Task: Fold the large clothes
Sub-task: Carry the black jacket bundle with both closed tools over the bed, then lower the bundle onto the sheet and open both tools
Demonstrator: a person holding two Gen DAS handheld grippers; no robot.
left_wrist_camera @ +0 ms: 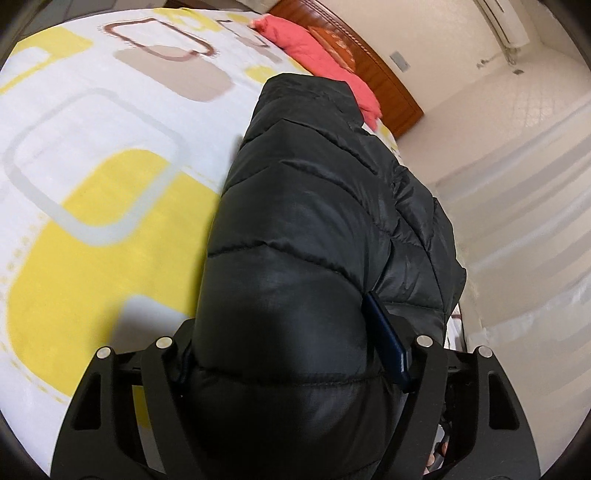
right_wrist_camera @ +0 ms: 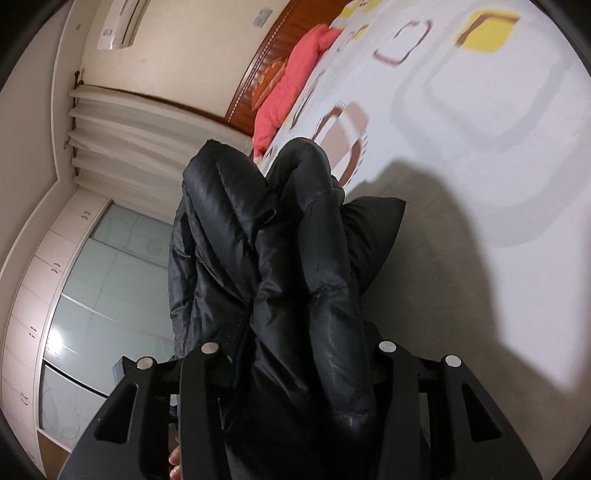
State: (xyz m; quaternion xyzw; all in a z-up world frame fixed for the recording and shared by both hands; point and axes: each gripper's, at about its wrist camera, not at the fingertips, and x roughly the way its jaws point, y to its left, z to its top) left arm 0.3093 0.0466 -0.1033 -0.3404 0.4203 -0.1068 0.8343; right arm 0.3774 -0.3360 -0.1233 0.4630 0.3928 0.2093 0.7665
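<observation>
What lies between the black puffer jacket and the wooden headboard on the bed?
A pink pillow lies between the black puffer jacket and the wooden headboard; both wrist views show it.

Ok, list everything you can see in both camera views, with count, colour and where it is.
puffer jacket: one, black, bunched above the bed, clamped in both grippers
bedsheet: one, white with yellow, grey and brown squares, on the bed
quilt: one, coral pink, at the headboard
headboard: one, brown wood, against the wall
air conditioner: one, white, high on the wall
curtain: one, white, beside the bed
wardrobe: one, white with glass doors
left hand-held gripper: black, shut on the jacket
right hand-held gripper: black, shut on the jacket
</observation>
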